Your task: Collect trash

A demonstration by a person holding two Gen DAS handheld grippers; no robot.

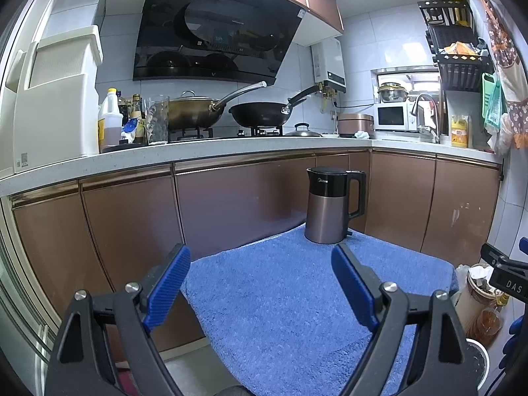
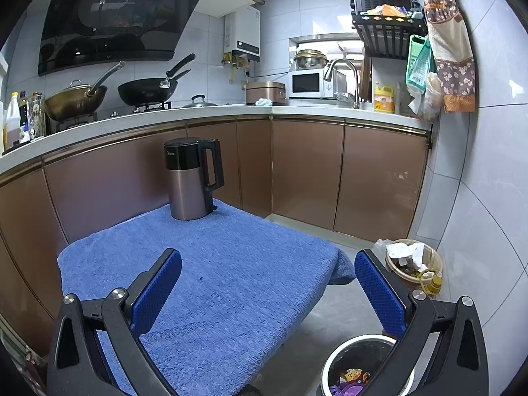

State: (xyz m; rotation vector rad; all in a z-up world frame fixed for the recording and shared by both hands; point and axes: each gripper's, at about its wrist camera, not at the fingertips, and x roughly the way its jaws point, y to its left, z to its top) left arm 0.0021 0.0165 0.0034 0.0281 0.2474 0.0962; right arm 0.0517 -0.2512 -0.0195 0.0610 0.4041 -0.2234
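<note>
I'm hovering both grippers, left (image 1: 260, 283) and right (image 2: 268, 292), wide open and empty over the blue towel (image 2: 231, 264); looks cleared, so I'm guessing trash bin (image 2: 333, 359) check next.

From my left wrist camera I look low and level over the blue towel (image 1: 297, 297) toward the kettle (image 1: 330, 204) and cabinets. My right wrist camera sits further right, facing the same way, taking in the bin (image 2: 359, 366) close below. Both share towel, kettle (image 2: 191, 178) and counter (image 2: 198, 112).
</note>
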